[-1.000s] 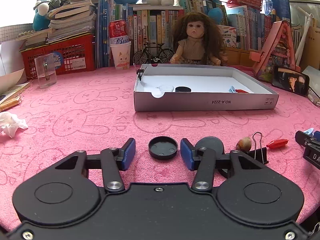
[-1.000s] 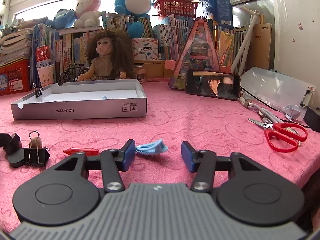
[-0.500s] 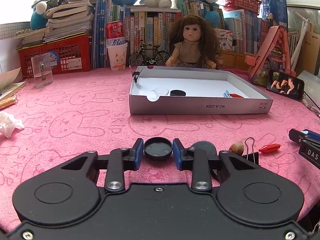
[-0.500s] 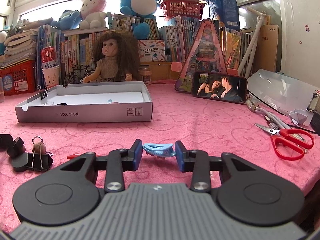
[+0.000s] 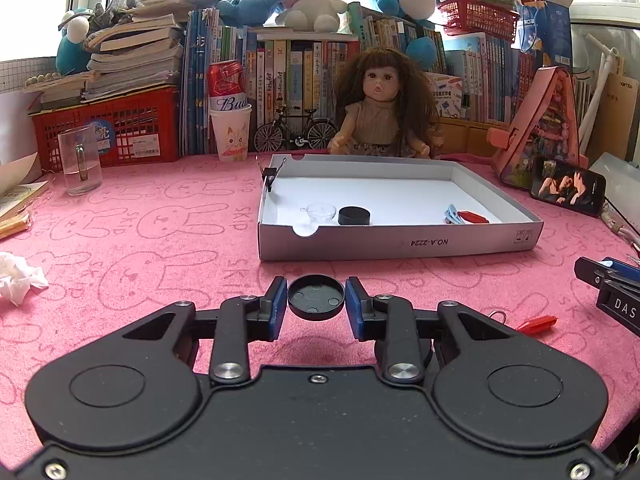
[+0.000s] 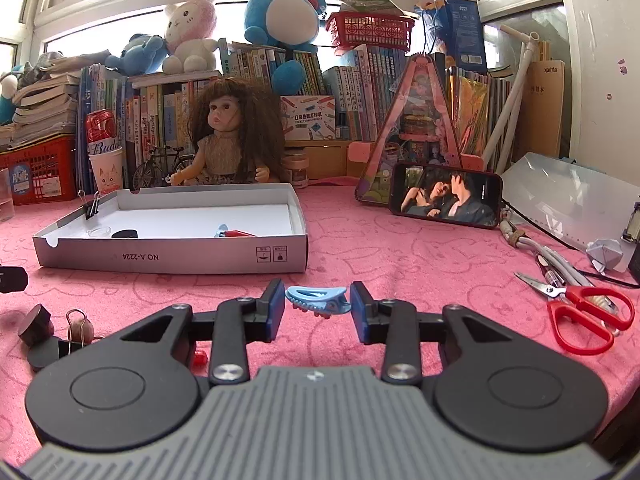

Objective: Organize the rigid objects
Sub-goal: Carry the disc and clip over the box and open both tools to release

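Partly hidden behind the right hand-held gripper's body in the right wrist view: a red clip (image 6: 200,358), only its tip showing; a binder clip (image 6: 78,334) with a small brown lump behind it, not identifiable, beside a black block (image 6: 35,325). At the far right edge of the left wrist view, cut off: a black device (image 5: 618,308) with partial lettering. Inside the white box (image 5: 400,242) on the pink worktop (image 5: 160,240): clear small dish (image 5: 320,213), black cap (image 5: 354,216), blue clip touching a red one (image 5: 466,217), all half masked by the near wall; binder clip (image 5: 271,174) clamped on the left rim. Black round lid (image 5: 316,297): shallow, underside up, small bumps inside, near the box's front wall. Left hand-held gripper (image 5: 316,304) narrowed, having just been closing, blue pads (image 5: 278,304) pressed on the lid's two sides. Light blue hair claw clip (image 6: 318,300): toothed, lying crosswise. Right hand-held gripper (image 6: 318,309) also just closed in, clamped end to end on the claw clip. Red-handled scissors (image 6: 584,316) on the worktop well to the right.
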